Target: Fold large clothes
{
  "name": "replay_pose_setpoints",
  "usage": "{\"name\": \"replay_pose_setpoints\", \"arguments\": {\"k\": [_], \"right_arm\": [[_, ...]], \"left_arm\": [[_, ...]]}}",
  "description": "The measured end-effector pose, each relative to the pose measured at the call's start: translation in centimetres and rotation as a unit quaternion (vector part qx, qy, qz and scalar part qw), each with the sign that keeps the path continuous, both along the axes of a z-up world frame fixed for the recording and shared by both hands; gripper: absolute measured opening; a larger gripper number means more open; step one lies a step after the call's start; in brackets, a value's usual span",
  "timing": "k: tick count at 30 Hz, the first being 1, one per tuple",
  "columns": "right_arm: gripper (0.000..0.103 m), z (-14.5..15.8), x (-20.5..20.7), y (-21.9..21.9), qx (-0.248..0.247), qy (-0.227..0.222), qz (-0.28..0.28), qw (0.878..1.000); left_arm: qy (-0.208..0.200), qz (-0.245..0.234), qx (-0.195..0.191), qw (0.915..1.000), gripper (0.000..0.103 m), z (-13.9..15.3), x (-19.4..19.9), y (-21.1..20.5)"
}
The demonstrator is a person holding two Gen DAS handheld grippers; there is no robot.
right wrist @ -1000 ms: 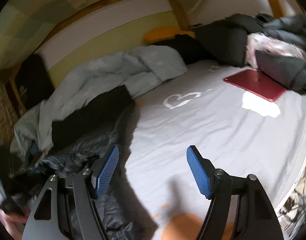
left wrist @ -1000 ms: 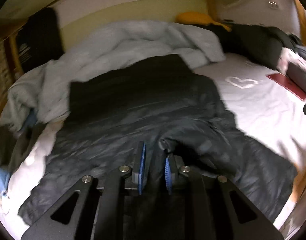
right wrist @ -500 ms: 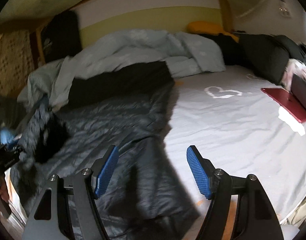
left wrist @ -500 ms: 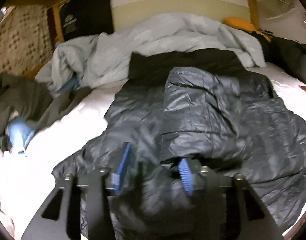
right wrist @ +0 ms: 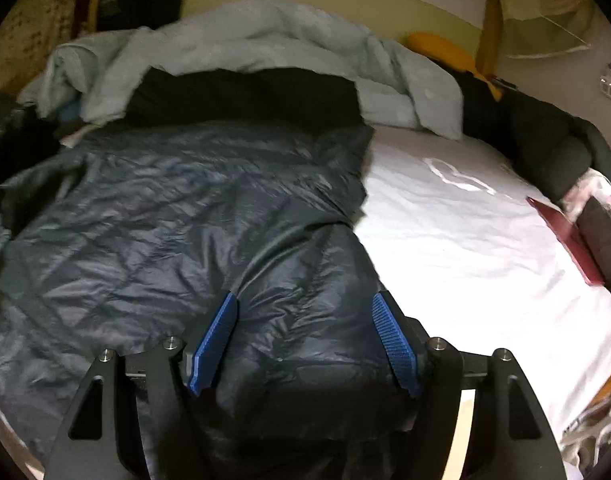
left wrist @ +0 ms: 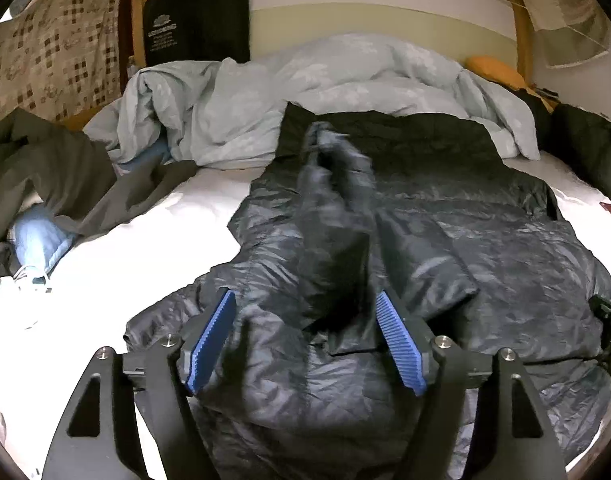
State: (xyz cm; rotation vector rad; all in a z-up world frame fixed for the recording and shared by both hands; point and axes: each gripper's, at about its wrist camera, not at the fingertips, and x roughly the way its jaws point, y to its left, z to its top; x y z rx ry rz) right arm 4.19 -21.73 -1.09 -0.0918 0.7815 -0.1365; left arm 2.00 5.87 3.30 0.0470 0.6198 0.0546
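Note:
A large dark puffer jacket (left wrist: 465,240) lies spread on the white bed sheet (left wrist: 125,280). One sleeve (left wrist: 333,200), blurred, lies lengthwise across the jacket's middle. My left gripper (left wrist: 305,300) hovers just over the jacket's near hem. Its jaws are opening, and the blue pads (left wrist: 213,336) stand wide apart and press on nothing, with jacket fabric below them. In the right wrist view my right gripper (right wrist: 305,300) is open over the jacket's (right wrist: 165,220) near right edge, and grips nothing. That gripper also shows at the right edge of the left wrist view.
A pale blue duvet (left wrist: 305,92) is bunched along the headboard behind the jacket. A grey garment (left wrist: 45,168) lies at the far left. At the right are a red flat object (right wrist: 565,240) and dark clothes (right wrist: 545,140). Bare sheet (right wrist: 465,240) lies right of the jacket.
My left gripper has let go of the jacket fabric, its jaws have spread wide, and the sleeve has dropped across the jacket. My right gripper, still open, has swung from bare sheet over the jacket's edge.

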Motion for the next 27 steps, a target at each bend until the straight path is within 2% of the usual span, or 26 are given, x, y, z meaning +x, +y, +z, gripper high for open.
{"name": "replay_pose_setpoints", "arguments": {"k": [3, 9, 12, 16, 17, 18, 19, 20, 21, 23, 27], "right_arm": [[0.072, -0.5, 0.5, -1.1, -0.004, 0.015, -0.025, 1.000], [0.072, -0.4, 0.7, -3.8, 0.037, 0.021, -0.063, 0.997], [0.072, -0.4, 0.7, -5.0, 0.042, 0.024, -0.096, 0.994], [0.072, -0.2, 0.5, -6.6, 0.061, 0.021, -0.121, 0.991], [0.072, 0.0, 0.3, -6.7, 0.064, 0.014, -0.122, 0.990], [0.072, 0.3, 0.1, -6.8, 0.069, 0.004, -0.119, 0.990], [0.072, 0.9, -0.4, -6.9, 0.079, -0.016, -0.113, 0.990], [0.072, 1.3, -0.7, -7.0, 0.087, -0.029, -0.109, 0.990], [0.072, 1.9, -1.1, -7.0, 0.102, -0.048, -0.100, 0.989], [0.073, 2.7, -1.4, -7.2, 0.120, -0.069, -0.085, 0.987], [0.073, 3.7, -2.1, -6.5, 0.130, -0.092, -0.054, 0.986]], "left_arm": [[-0.005, 0.006, -0.012, 0.9999, 0.072, 0.2, 0.3, 0.9], [0.003, 0.008, -0.060, 0.9981, 0.075, 0.5, 2.1, 2.8], [0.015, 0.039, -0.059, 0.9974, 0.074, -0.4, 3.1, 3.9], [0.035, 0.047, -0.056, 0.9967, 0.073, -1.7, 4.1, 4.5], [0.035, 0.048, -0.049, 0.9971, 0.065, -1.9, 4.3, 4.4], [0.035, 0.049, -0.040, 0.9974, 0.048, -2.0, 4.4, 4.2], [0.033, 0.048, -0.032, 0.9978, 0.037, -2.1, 4.5, 4.0], [0.025, 0.048, -0.028, 0.9981, 0.021, -2.1, 4.3, 3.6], [0.017, 0.047, -0.025, 0.9984, 0.013, -1.9, 4.0, 3.4], [-0.016, 0.041, -0.024, 0.9988, 0.005, -0.9, 2.8, 3.1], [-0.065, 0.053, -0.008, 0.9965, 0.005, 1.3, -0.8, 3.1]]}}
